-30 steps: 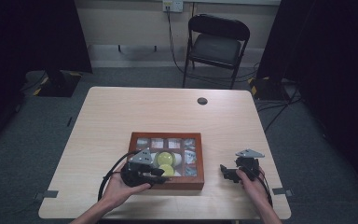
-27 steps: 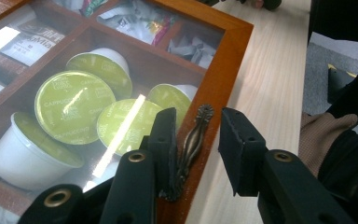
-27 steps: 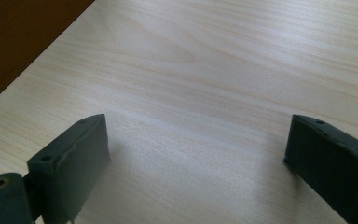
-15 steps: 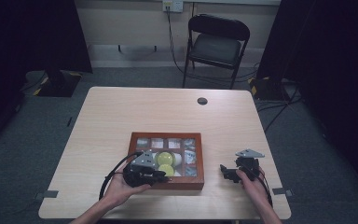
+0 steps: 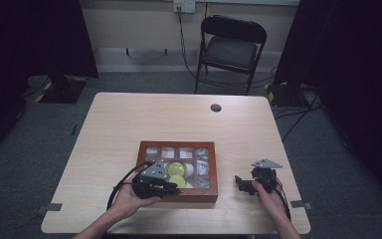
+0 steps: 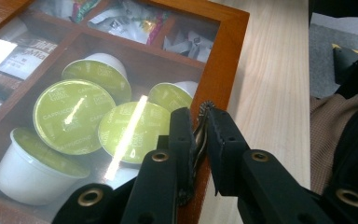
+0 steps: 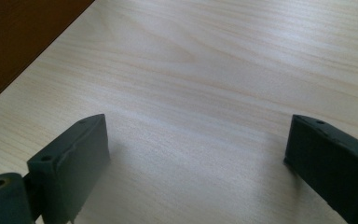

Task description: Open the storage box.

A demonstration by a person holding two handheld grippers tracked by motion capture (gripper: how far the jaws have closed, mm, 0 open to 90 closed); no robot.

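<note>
Reddish-brown wooden box (image 5: 178, 195) at lower centre of the high view, sitting on a pale blond table (image 5: 179, 119) with fine straight grain; inside, white-bodied capsules (image 6: 67, 114) with lime-green lids bearing faint darker lettering, and in the upper compartments of the left gripper view, silvery-white sachets (image 6: 126, 21) with red, green and yellow print. Left gripper (image 6: 200, 128) and right gripper (image 7: 196, 154) both matte black, brass-coloured rivets on the left one; each carries a grey plate on top in the high view. Black folding chair (image 5: 231, 47) at upper centre, small dark round disc (image 5: 216, 107) on the tabletop, grey carpet (image 5: 40, 144), cream wall behind, and a brown ribbed sleeve (image 6: 331, 135) at right of the left gripper view.
</note>
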